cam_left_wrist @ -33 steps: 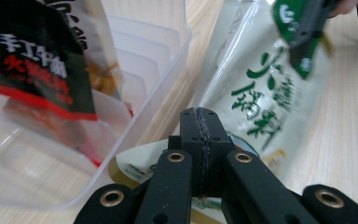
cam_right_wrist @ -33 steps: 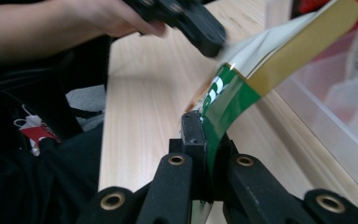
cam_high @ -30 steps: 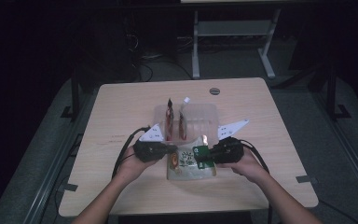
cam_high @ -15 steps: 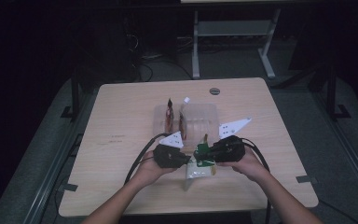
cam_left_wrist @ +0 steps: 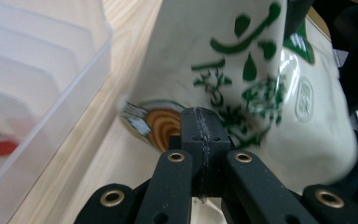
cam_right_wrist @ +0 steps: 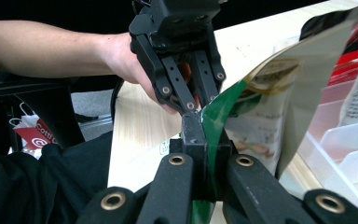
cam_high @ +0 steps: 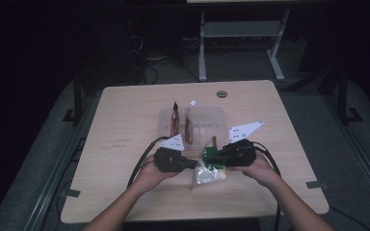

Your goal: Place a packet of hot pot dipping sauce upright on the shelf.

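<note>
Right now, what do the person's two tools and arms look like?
Each tool, the left tool and the right tool, is a chunky black block with two black fingers joined by brass-ringed pins. A pale three-cornered plate with small dots tops each, and black cables loop back toward the person. The forearms are bare, no sleeves.

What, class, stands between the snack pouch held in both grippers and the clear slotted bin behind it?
Nothing visible. The snack pouch is pinched by the left gripper and right gripper just in front of the clear bin. Two red packets already stand in its left slots; the right slots look free.
</note>
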A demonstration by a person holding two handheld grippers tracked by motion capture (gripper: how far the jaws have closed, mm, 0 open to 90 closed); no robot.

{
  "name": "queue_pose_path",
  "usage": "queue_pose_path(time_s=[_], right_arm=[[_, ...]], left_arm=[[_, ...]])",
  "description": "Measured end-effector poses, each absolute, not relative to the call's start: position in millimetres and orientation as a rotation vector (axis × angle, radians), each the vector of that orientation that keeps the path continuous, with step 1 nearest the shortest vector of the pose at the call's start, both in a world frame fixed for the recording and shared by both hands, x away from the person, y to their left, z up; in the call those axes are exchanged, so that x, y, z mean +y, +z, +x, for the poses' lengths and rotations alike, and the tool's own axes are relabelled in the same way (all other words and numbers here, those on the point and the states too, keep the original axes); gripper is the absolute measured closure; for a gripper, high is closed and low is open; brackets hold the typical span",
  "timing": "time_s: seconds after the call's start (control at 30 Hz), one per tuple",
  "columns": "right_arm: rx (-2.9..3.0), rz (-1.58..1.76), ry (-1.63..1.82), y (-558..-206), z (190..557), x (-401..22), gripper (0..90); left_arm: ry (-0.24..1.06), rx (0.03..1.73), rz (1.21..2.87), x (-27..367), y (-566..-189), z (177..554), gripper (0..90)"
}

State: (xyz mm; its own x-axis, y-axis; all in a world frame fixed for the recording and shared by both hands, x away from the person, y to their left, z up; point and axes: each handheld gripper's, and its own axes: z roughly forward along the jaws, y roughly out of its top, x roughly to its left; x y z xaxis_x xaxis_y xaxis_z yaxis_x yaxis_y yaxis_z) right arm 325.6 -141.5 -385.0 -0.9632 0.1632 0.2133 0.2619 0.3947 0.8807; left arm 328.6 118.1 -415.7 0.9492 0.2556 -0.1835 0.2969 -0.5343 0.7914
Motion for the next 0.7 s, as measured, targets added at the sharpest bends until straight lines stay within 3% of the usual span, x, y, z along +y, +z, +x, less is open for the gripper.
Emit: queue_pose_path(time_s=[0.17,0.7], right_arm=[[-2.556,-0.406,-1.667,-376,326,-149,90.0],[-2.598,-0.488,-1.798,-342,351,-171,90.0]], left_arm=[[-0.042,0.418,2.151,137,-410,326,89.6],[0.017,0.573,2.215,191,-419,305,46.3]])
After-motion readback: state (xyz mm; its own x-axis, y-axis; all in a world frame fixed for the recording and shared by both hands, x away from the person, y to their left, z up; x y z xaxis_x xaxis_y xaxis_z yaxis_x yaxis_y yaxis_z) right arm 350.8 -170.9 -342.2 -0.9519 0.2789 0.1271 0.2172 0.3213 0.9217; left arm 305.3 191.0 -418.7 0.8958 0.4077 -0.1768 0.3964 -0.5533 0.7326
